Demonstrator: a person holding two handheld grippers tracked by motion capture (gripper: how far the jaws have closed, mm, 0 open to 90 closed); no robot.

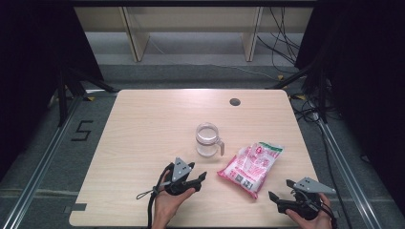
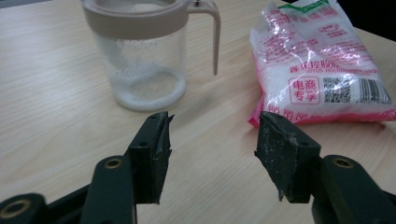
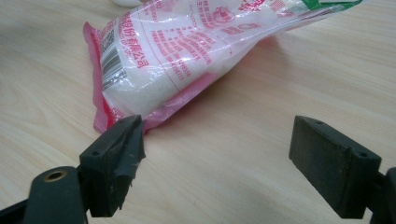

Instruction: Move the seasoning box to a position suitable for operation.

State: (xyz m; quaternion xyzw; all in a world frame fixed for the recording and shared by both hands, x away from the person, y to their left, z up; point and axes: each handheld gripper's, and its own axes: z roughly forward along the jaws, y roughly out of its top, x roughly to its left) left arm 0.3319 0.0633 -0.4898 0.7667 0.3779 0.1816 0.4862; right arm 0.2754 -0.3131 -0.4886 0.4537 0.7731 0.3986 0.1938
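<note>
Plastic sugar bag [image 1: 251, 167] looks floppy; both my tongs, left [image 1: 199, 180] and right [image 1: 279, 193], gape empty, and a corner pinch might slip or knock the cup [image 1: 208, 140]

A pale wooden table [image 1: 143, 124] stands on grey floor [image 1: 191, 74], dark curtains [image 1: 28, 57] alongside.

One clear jug [image 1: 208, 140], one pink-and-white bag [image 1: 251, 167] — two hand-held grippers, left [image 1: 201, 181], right [image 1: 279, 189]

Even overhead light, soft shadows, dark surroundings, glare on bag [image 3: 187, 51], blurred near fingers [image 2: 149, 154]
</note>
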